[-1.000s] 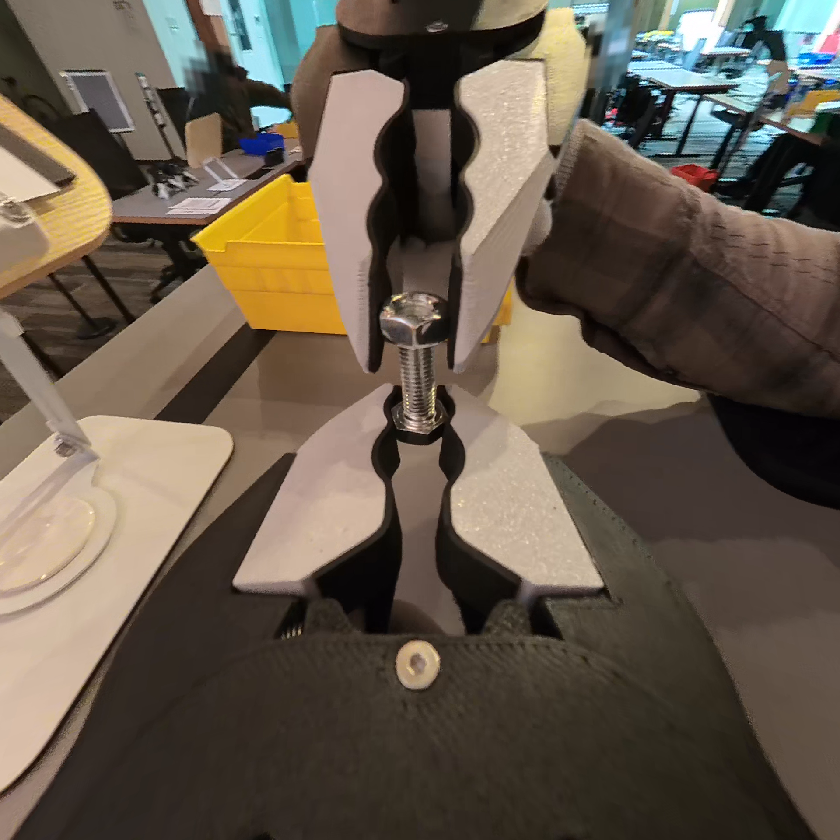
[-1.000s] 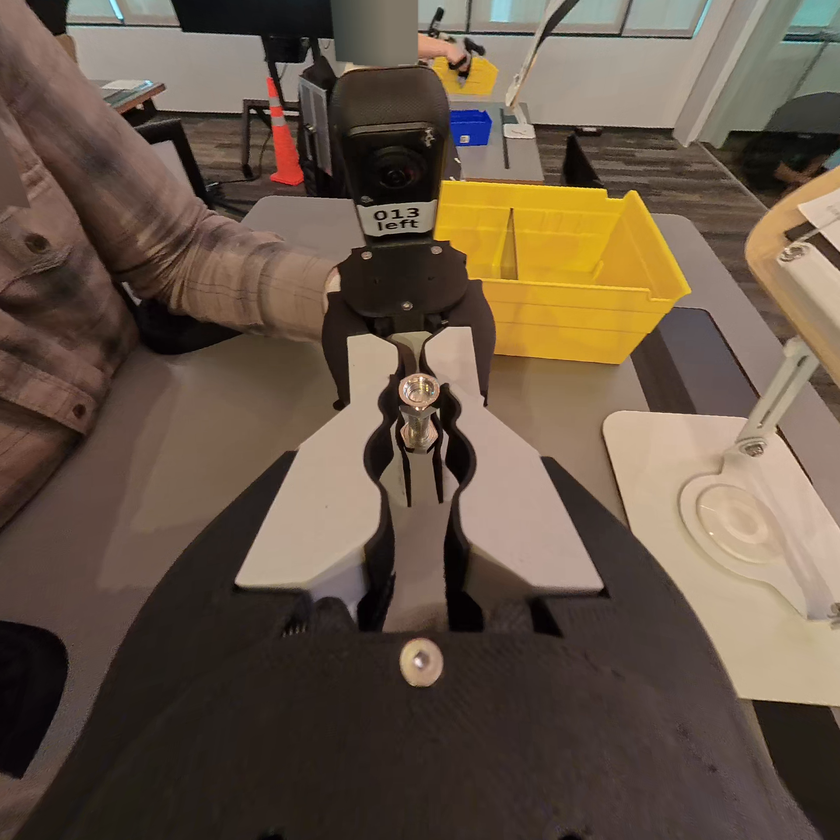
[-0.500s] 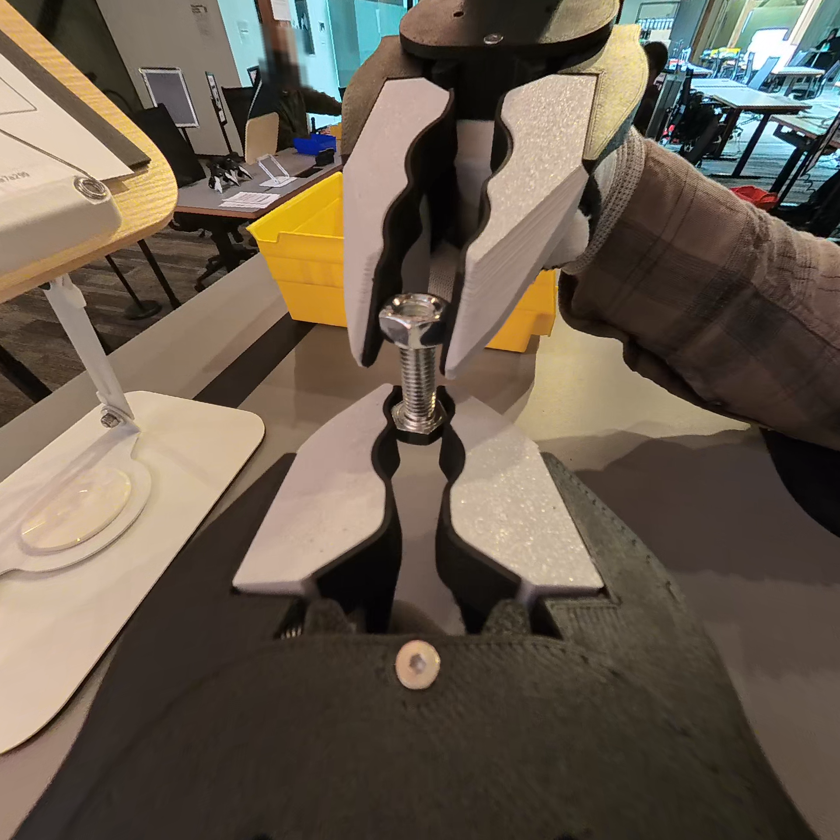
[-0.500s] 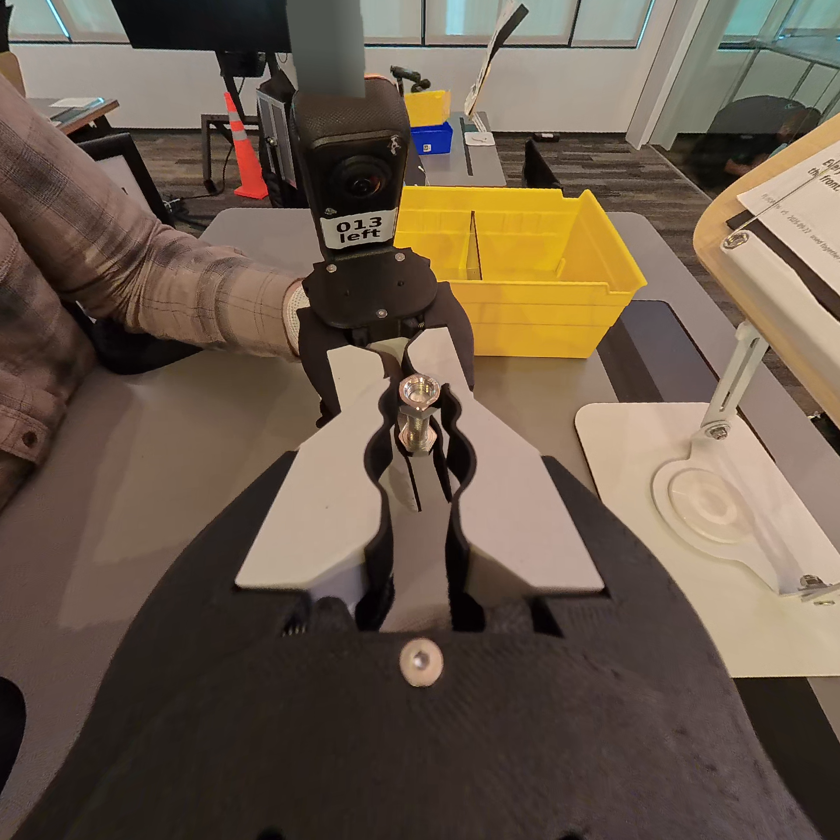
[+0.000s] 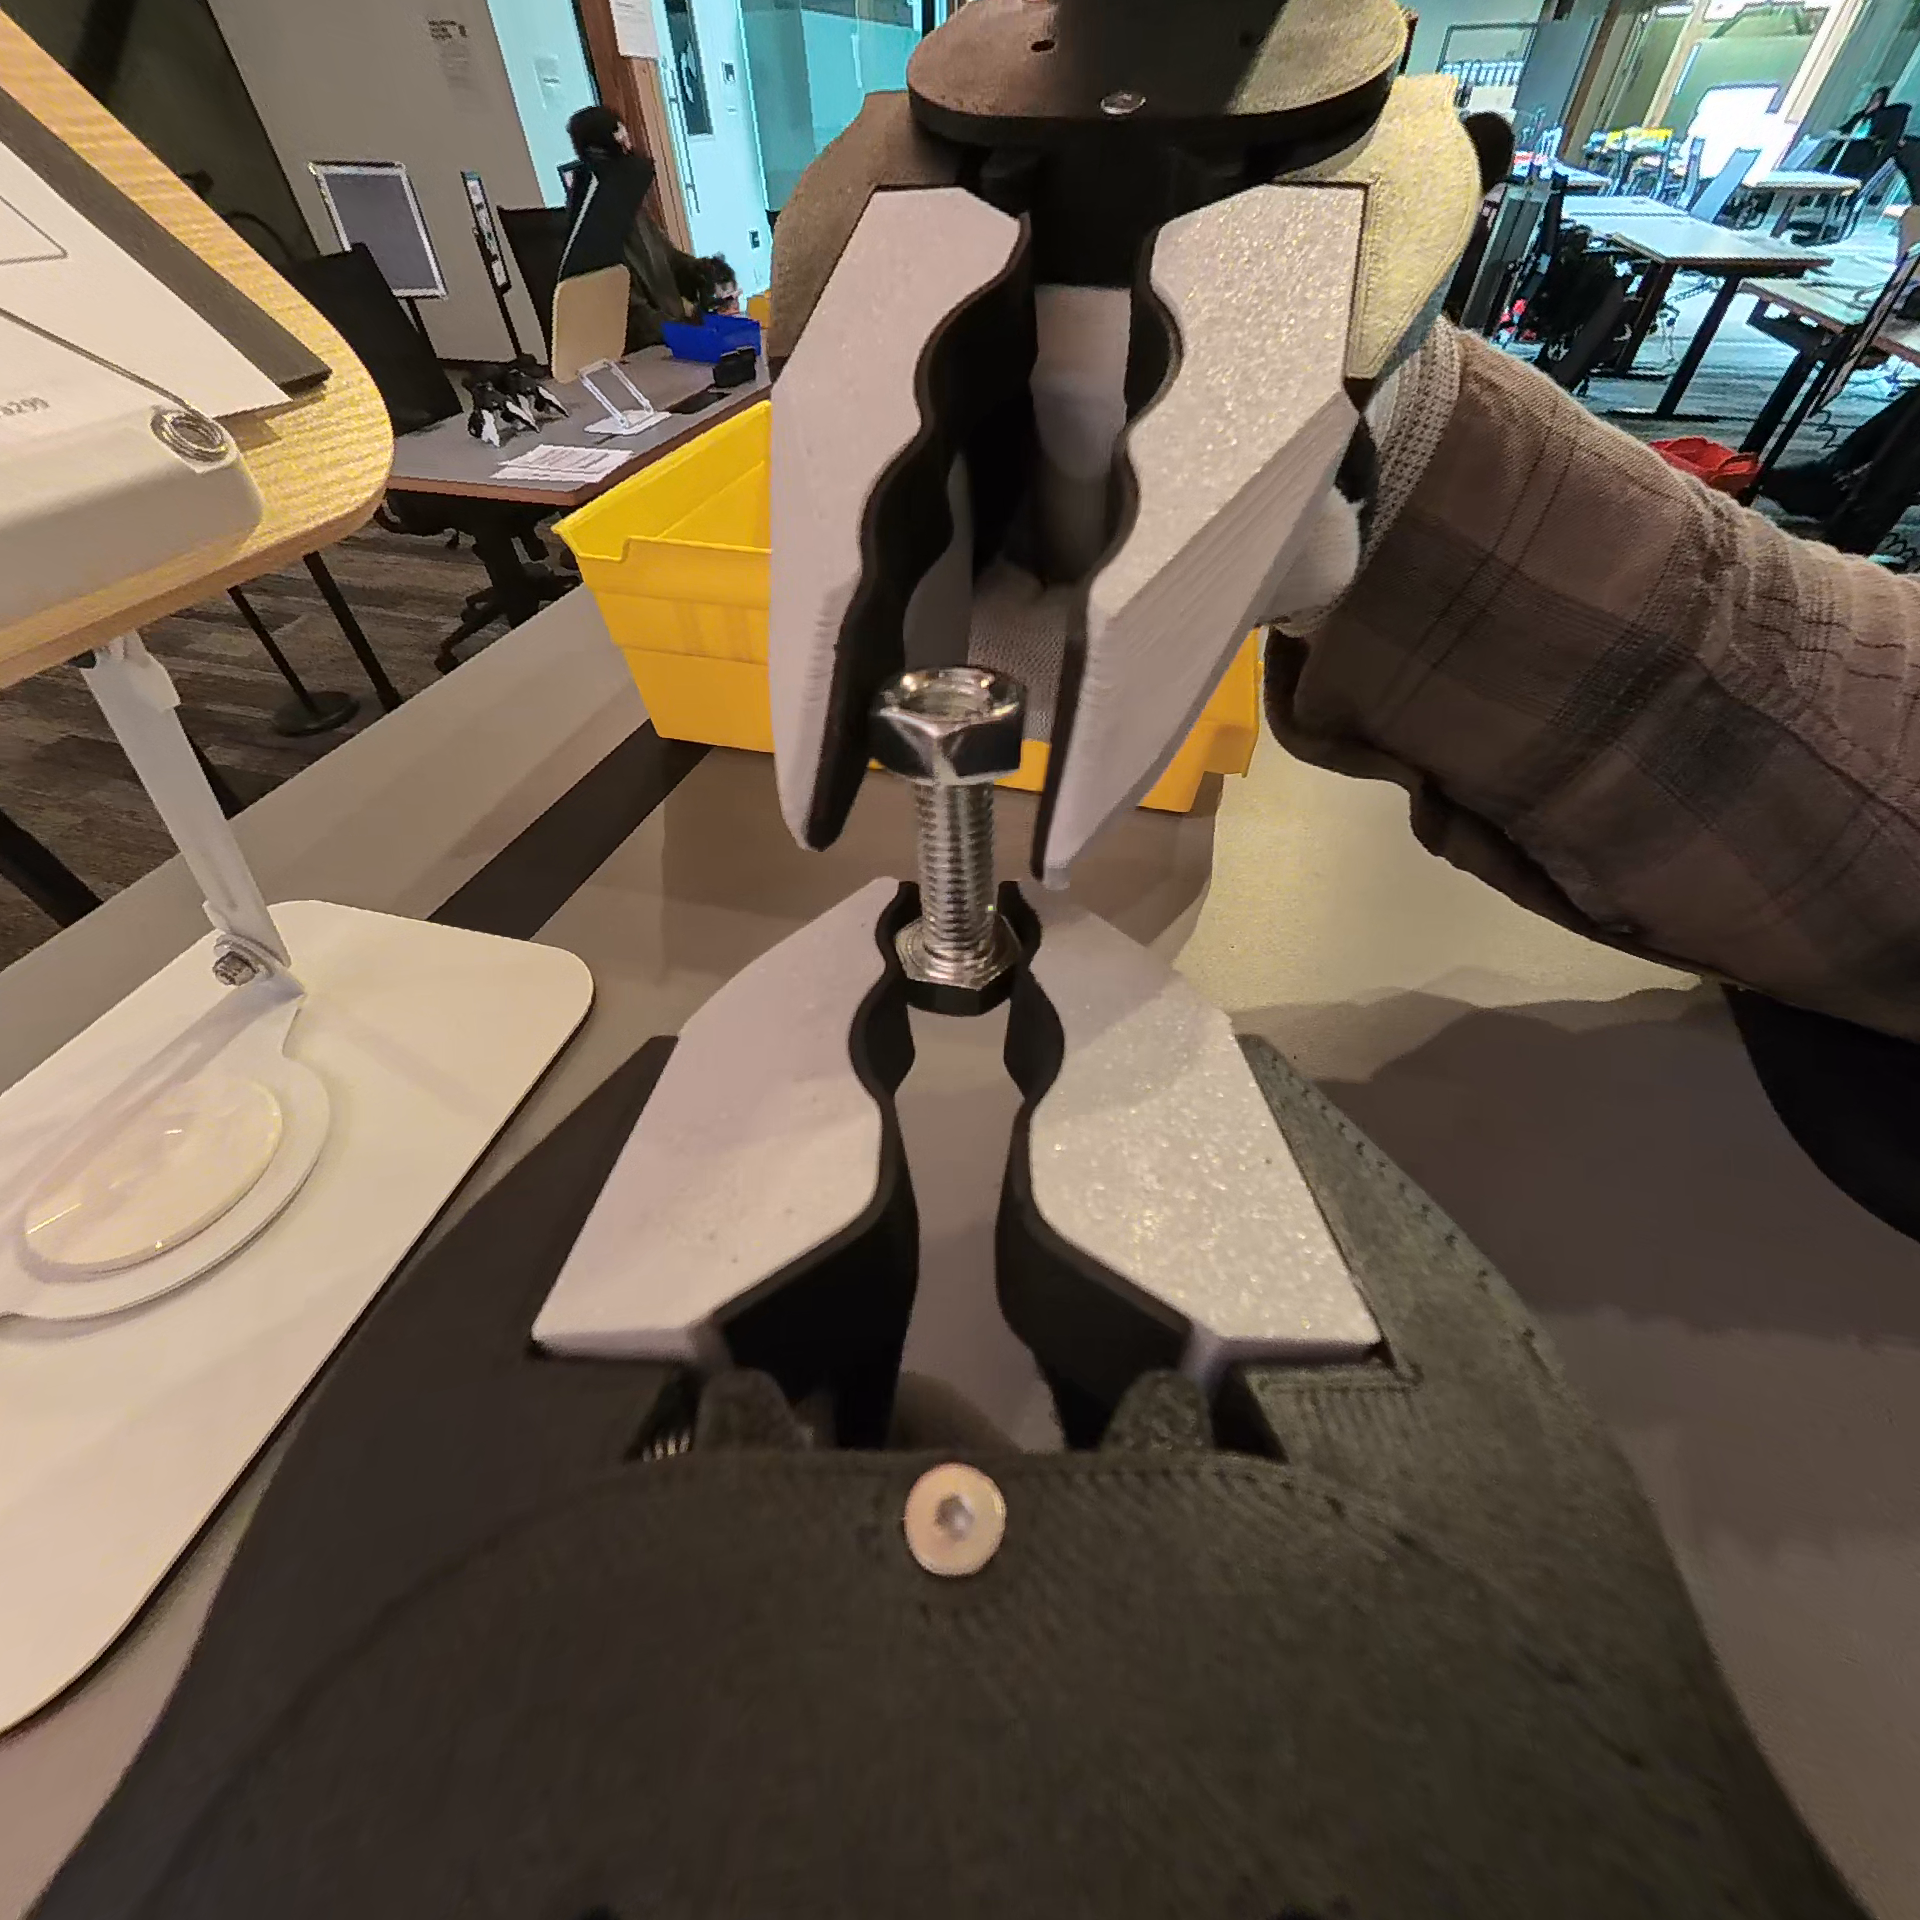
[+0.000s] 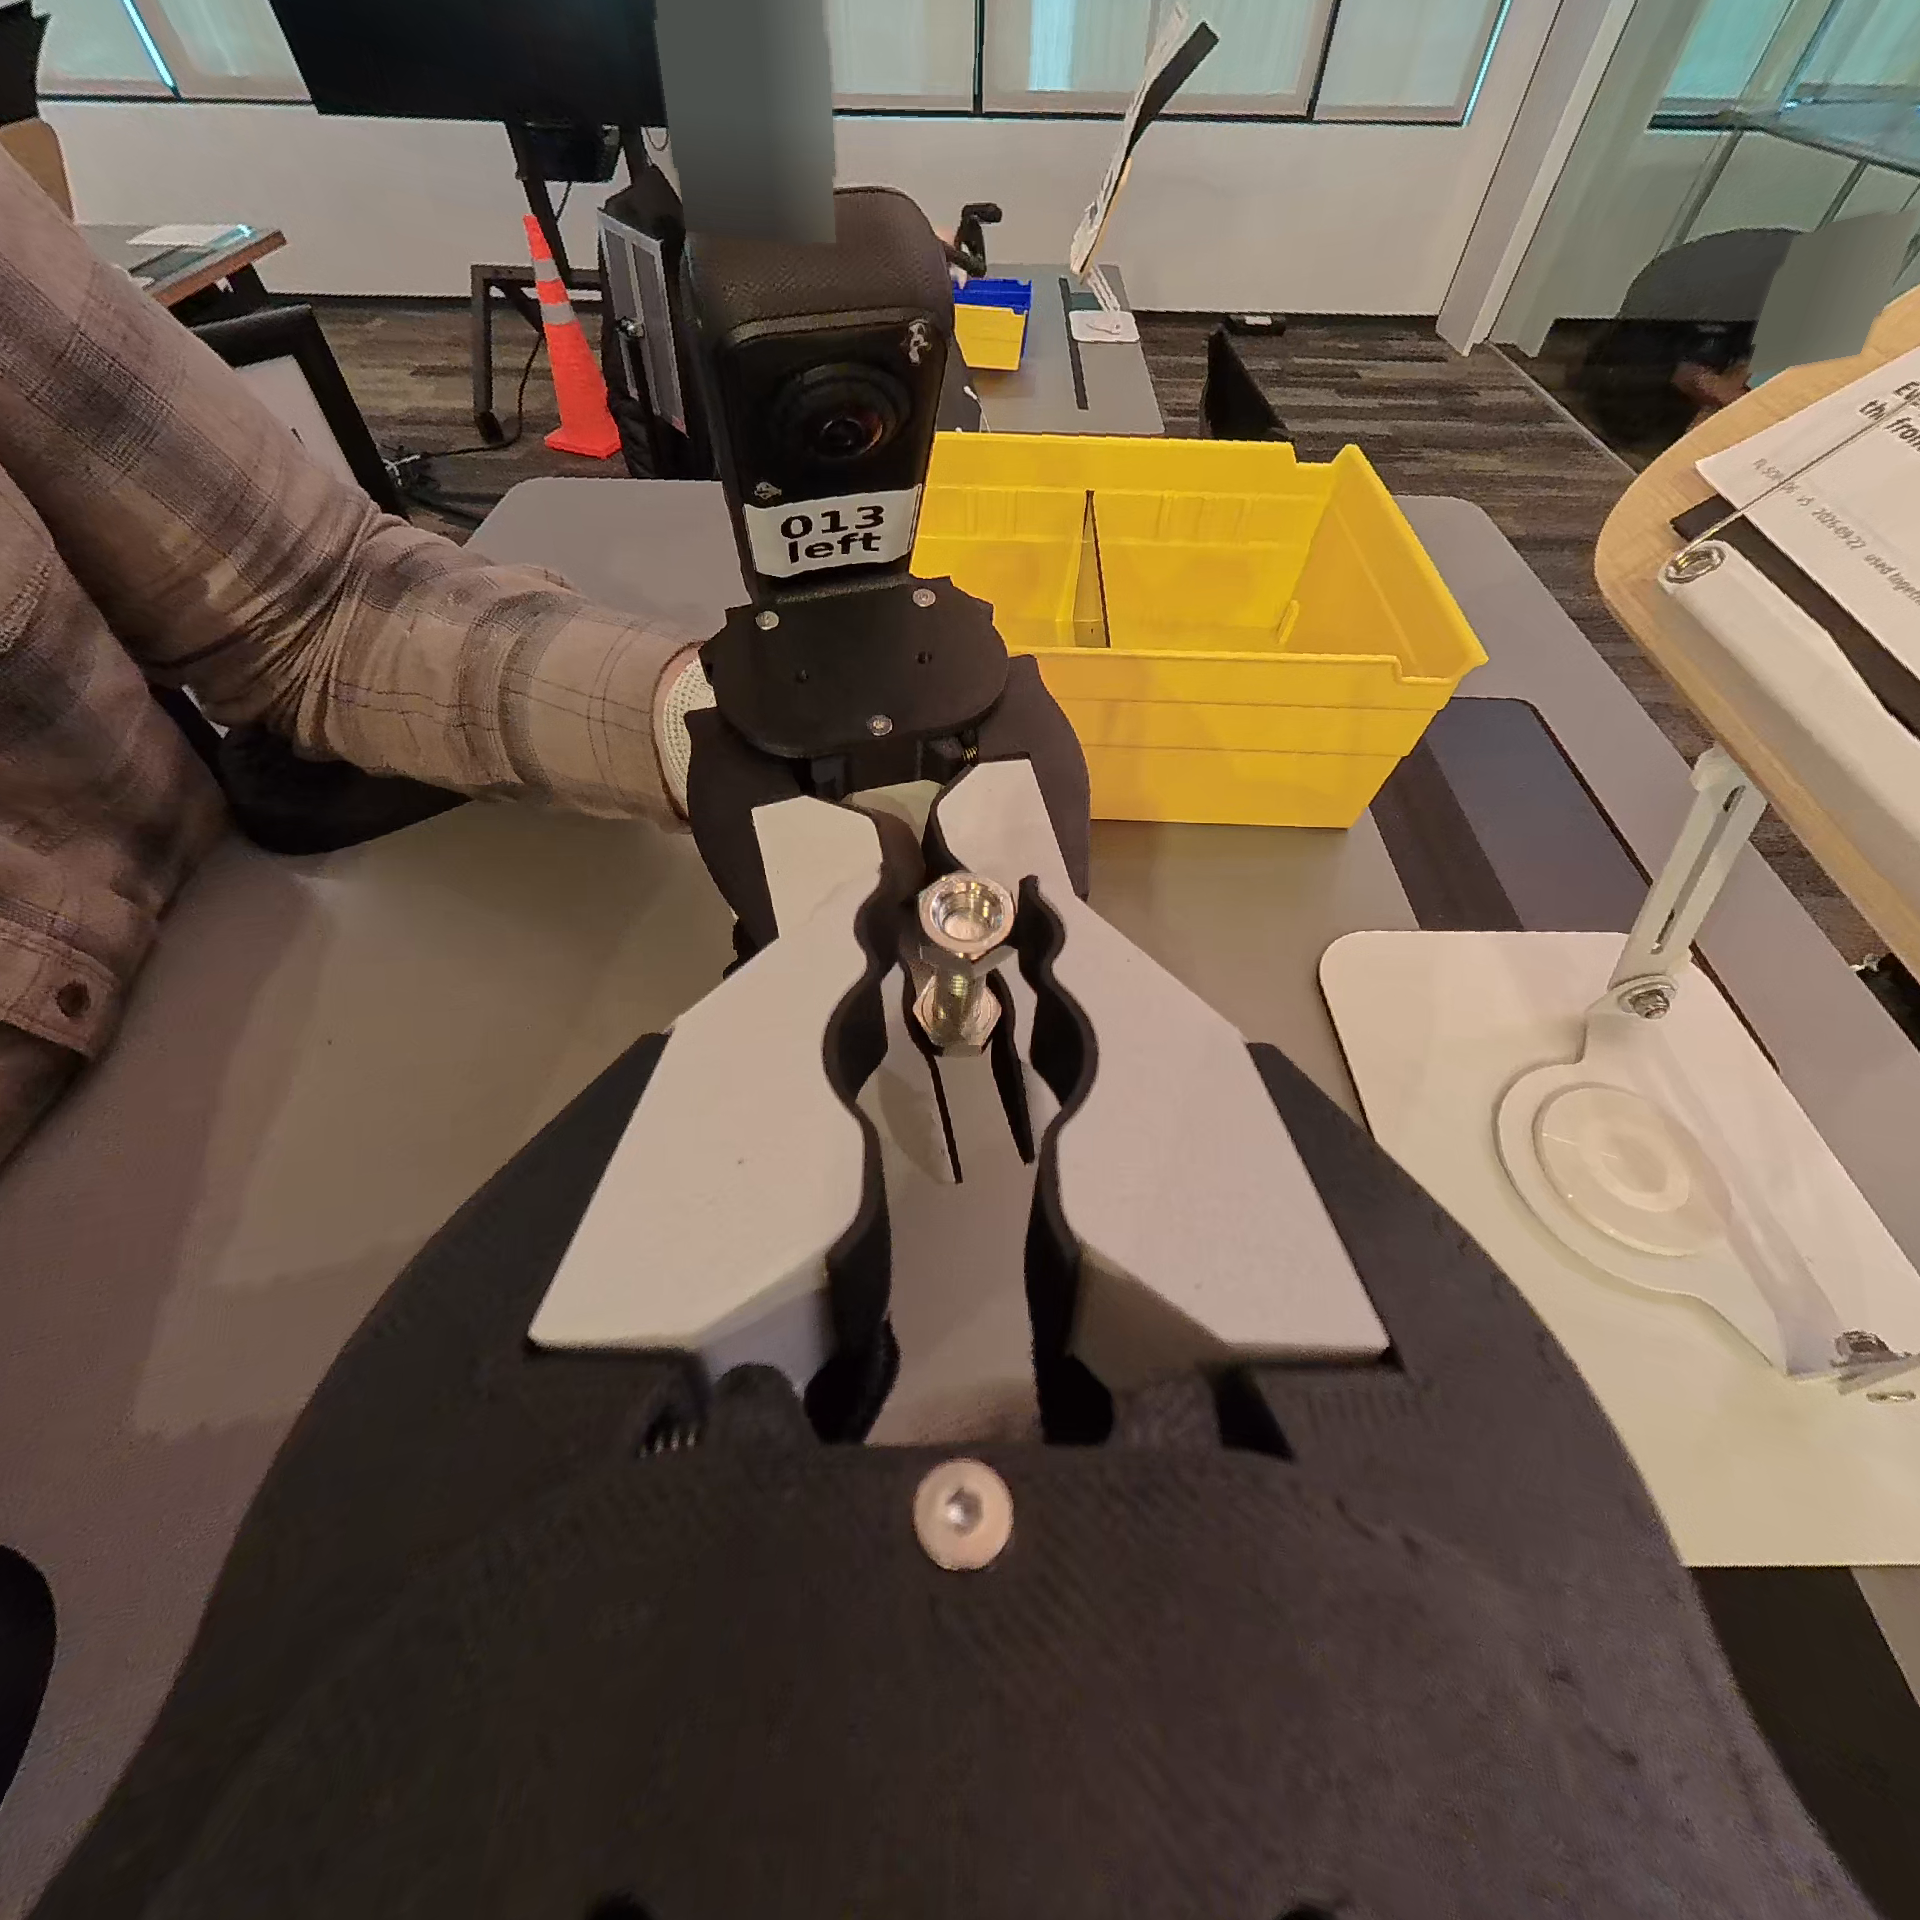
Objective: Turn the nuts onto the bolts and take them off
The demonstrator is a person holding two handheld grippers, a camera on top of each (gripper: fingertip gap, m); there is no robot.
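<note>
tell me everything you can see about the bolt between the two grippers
The bolt is bright silvery metal with a hex head, dished on top, and a threaded shank, standing upright above the grey table. A matching nut sits low on the thread, and the left gripper is shut on that nut. The right gripper's fingers flank the head, open, with small gaps on both sides.

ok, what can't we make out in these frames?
The bolt's tip below the nut: hidden inside the left tongs, both views.
Whether the right tongs pinch the bolt head: contact in shadow, both views.
Yellow bin interior: behind right tongs in left wrist view, partly behind the camera in right wrist view.
</note>
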